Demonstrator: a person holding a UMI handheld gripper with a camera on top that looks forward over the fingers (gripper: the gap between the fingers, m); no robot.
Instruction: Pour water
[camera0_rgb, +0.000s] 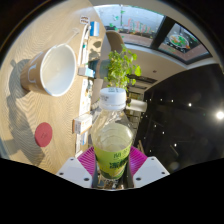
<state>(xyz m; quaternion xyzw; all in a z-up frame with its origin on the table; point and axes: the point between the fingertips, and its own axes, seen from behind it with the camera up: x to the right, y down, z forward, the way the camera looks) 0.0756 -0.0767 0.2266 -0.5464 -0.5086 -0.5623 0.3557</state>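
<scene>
Between fingers (112, 160): clear bottle (112, 137) with white cap, green label, pinched by pink pads (88, 160) on both sides. Beyond, to one side, white cup (52, 70) on light table (40, 40); leafy plant (122, 68) behind bottle.

tongs (112, 165) gripping bottle (112, 140), white cup (55, 68) beyond

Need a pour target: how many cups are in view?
1: a white cup lies beyond the fingers on the table, past the bottle the gripper holds. Others may be hidden.
</scene>
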